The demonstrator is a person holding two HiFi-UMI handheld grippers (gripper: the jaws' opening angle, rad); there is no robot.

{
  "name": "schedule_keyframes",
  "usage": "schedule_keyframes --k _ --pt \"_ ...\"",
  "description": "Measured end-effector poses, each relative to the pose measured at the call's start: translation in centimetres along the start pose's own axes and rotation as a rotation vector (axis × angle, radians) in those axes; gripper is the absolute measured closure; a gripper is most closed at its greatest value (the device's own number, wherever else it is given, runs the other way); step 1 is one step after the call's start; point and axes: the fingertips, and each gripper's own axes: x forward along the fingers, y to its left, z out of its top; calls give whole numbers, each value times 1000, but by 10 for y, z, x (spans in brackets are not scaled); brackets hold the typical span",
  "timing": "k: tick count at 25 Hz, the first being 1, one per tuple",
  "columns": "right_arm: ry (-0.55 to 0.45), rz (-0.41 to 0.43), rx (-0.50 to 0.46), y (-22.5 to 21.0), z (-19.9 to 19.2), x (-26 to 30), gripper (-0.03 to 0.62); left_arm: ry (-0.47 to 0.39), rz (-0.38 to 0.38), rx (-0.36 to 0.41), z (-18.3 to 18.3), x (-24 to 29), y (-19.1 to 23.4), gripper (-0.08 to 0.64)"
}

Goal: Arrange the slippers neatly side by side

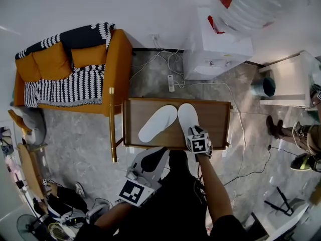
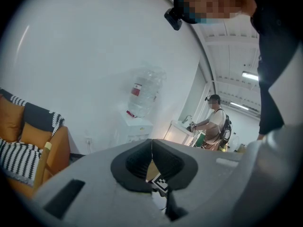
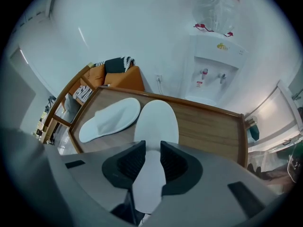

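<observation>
Two white slippers lie on a low wooden table (image 1: 215, 119). The left slipper (image 1: 158, 123) (image 3: 111, 119) lies at a slant, its toe pointing to the far right. The right slipper (image 1: 187, 116) (image 3: 157, 122) points straight away, close beside it near the toes. My right gripper (image 1: 193, 131) (image 3: 148, 162) is shut on the right slipper's heel end, which runs between the two pads. My left gripper (image 1: 156, 154) (image 2: 151, 148) hangs below the table's front edge near my body, shut with nothing in it and aimed at the far wall.
An orange sofa (image 1: 75, 69) with striped cushions stands left of the table. A water dispenser (image 1: 215, 49) stands behind it, with a power strip (image 1: 171, 83) and cables on the floor. A white cabinet (image 1: 288, 82) and a person (image 1: 296, 134) are at the right.
</observation>
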Motion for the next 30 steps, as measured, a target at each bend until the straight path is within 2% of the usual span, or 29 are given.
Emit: schedule_keyframes --k 10,18,25,30 --pt "-4 -8 3 2 2 0 560 4 5 -12 -2 0 4 543" --pt "-18 -17 33 1 1 -8 565 -4 6 -15 -1 -2 4 543" --pt "-47 -18 122 -4 1 -24 566 -16 -3 -14 0 -4 0 543" --pt "-61 -31 133 -8 3 -30 566 -22 -10 -12 1 -6 -1 543"
